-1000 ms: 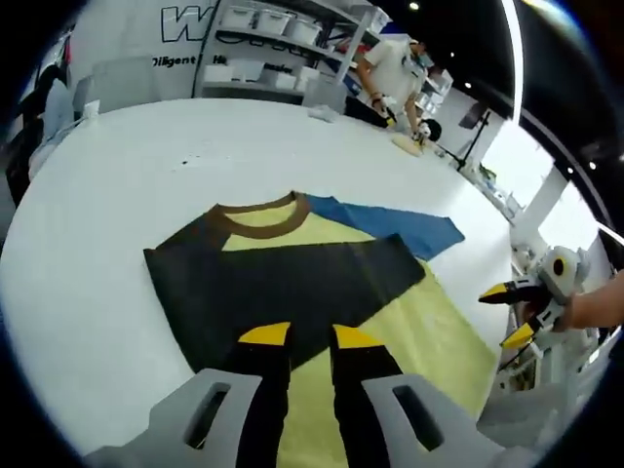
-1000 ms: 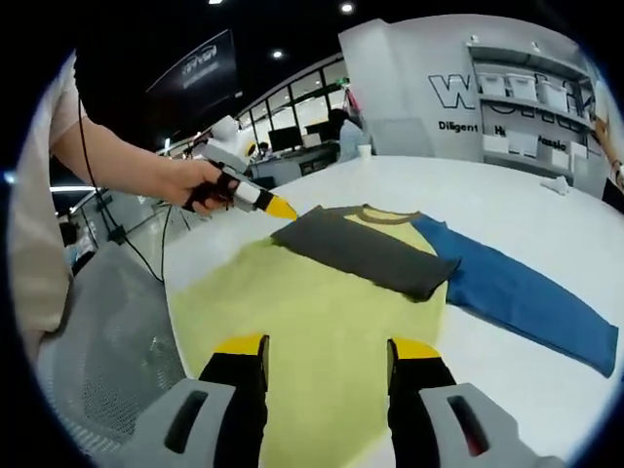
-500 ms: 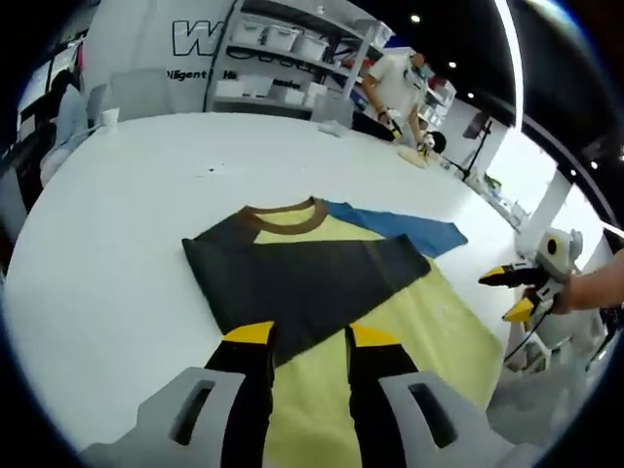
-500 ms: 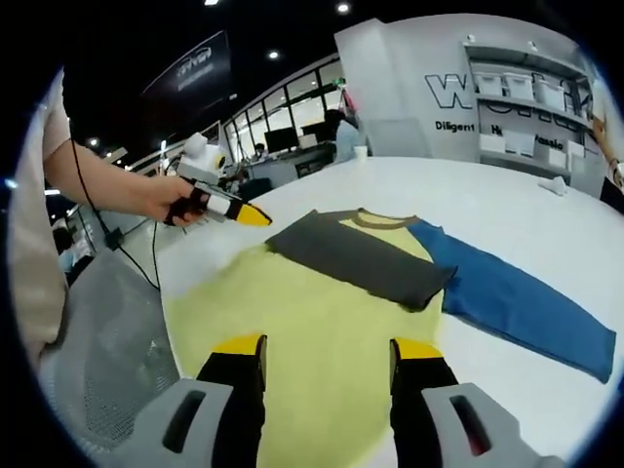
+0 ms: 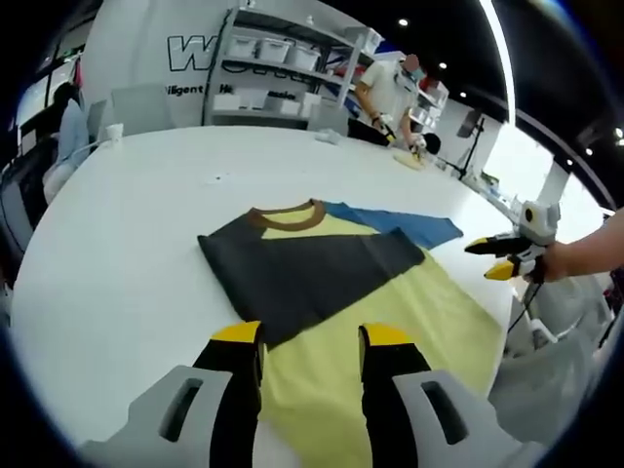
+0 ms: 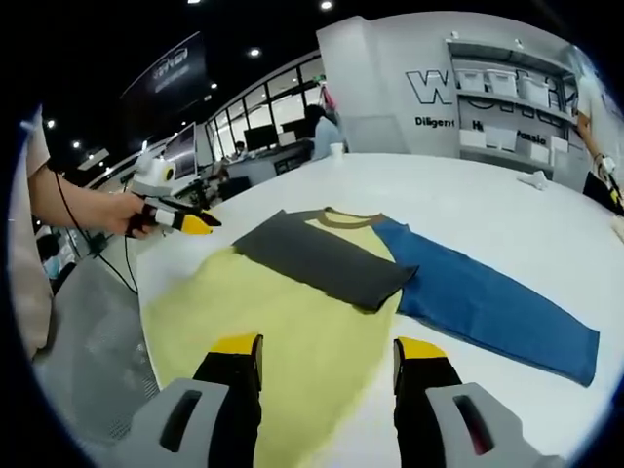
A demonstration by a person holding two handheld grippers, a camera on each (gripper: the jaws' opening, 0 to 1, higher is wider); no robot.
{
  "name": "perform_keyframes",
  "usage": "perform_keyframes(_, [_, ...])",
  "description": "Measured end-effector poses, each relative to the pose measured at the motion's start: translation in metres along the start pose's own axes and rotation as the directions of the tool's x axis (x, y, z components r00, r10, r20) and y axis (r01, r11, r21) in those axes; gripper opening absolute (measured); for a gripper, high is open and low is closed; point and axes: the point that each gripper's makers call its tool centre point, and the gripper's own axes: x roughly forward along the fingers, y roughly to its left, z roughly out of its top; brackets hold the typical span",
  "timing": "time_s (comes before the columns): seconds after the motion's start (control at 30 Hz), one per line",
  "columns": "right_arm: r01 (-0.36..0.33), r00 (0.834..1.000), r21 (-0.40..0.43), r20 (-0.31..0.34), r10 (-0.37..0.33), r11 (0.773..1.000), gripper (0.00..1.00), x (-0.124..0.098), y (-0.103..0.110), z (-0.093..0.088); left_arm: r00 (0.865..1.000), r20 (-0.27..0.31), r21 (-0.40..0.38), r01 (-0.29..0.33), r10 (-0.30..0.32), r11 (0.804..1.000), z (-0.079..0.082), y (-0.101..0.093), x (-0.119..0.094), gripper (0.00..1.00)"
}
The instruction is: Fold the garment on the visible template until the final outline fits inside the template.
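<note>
A shirt with a yellow body (image 5: 390,312) (image 6: 283,322) lies flat on the white table (image 5: 127,214). Its dark grey sleeve (image 5: 302,268) (image 6: 317,258) is folded across the chest below the brown collar (image 5: 288,214). The blue sleeve (image 5: 405,222) (image 6: 487,307) stretches out to the side. My left gripper (image 5: 310,336) hovers open above the near edge of the grey sleeve, holding nothing. My right gripper (image 6: 329,346) stands open over the yellow hem, also holding nothing. The right gripper (image 5: 502,258) comes in from the right in the left gripper view. The left gripper (image 6: 180,219) shows at the left in the right gripper view, off the shirt's edge.
Shelves with white bins (image 5: 263,24) line the back wall. A person (image 5: 390,88) works at the table's far end, and another sits at the left (image 5: 68,136). A cup (image 5: 115,132) and a small white item (image 5: 327,136) rest on the far table. The table edge (image 6: 146,322) runs close by the hem.
My left gripper's jaws have spread wider and drawn back from the grey sleeve, which stays folded. Both cameras have pulled back; the shirt has not moved.
</note>
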Motion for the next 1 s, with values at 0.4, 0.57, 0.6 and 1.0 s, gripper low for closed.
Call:
perform_keyframes(0.4, [0.157, 0.988, 0.094, -0.016, -0.156, 0.983, 0.48, -0.018, -0.073, -0.009, 1.0, 0.017, 0.061, 0.012, -0.013, 0.998, -0.001, -0.011, -0.009, 0.39])
perform_keyframes(0.57, [0.237, 0.971, 0.178, -0.024, -0.237, 0.955, 0.45, -0.029, -0.104, -0.019, 1.0, 0.026, 0.064, 0.014, -0.016, 0.998, 0.001, -0.013, -0.01, 0.39])
perform_keyframes(0.6, [0.264, 0.964, 0.2, -0.029, -0.264, 0.943, 0.44, -0.033, -0.113, -0.023, 1.0, 0.026, 0.066, 0.014, -0.016, 0.998, 0.001, -0.014, -0.01, 0.39])
perform_keyframes(1.0, [0.39, 0.919, 0.277, -0.061, -0.389, 0.878, 0.43, -0.056, -0.161, -0.037, 1.0, 0.025, 0.09, 0.014, -0.016, 0.996, 0.001, -0.018, -0.01, 0.39])
